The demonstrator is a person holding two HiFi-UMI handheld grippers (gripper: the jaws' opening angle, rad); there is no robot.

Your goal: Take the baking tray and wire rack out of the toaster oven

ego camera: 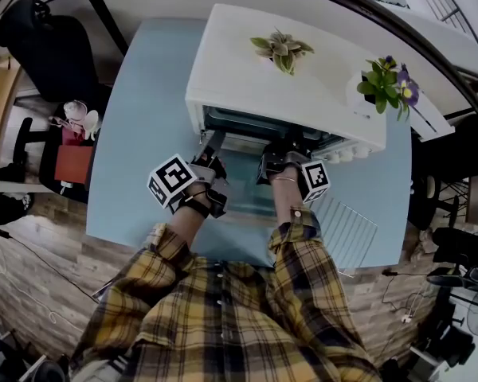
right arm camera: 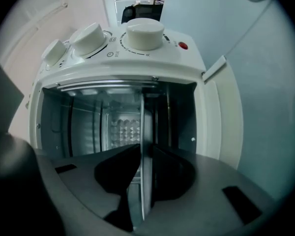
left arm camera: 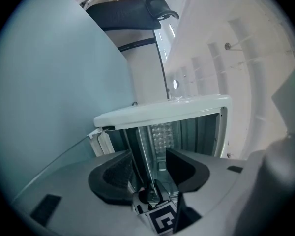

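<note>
The white toaster oven stands on the light blue table with its door folded down towards me. Both grippers are at its mouth. My right gripper is shut on the thin front edge of the baking tray, which still lies inside the oven. My left gripper is open, with the tray's thin rim running between its pads untouched. In the head view the left gripper and right gripper sit side by side at the opening. A wire rack lies on the table at the right.
Two potted plants stand on top of the oven. Its knobs are on the right-hand panel. A black office chair stands beyond the table's left edge, with a red stool beside it.
</note>
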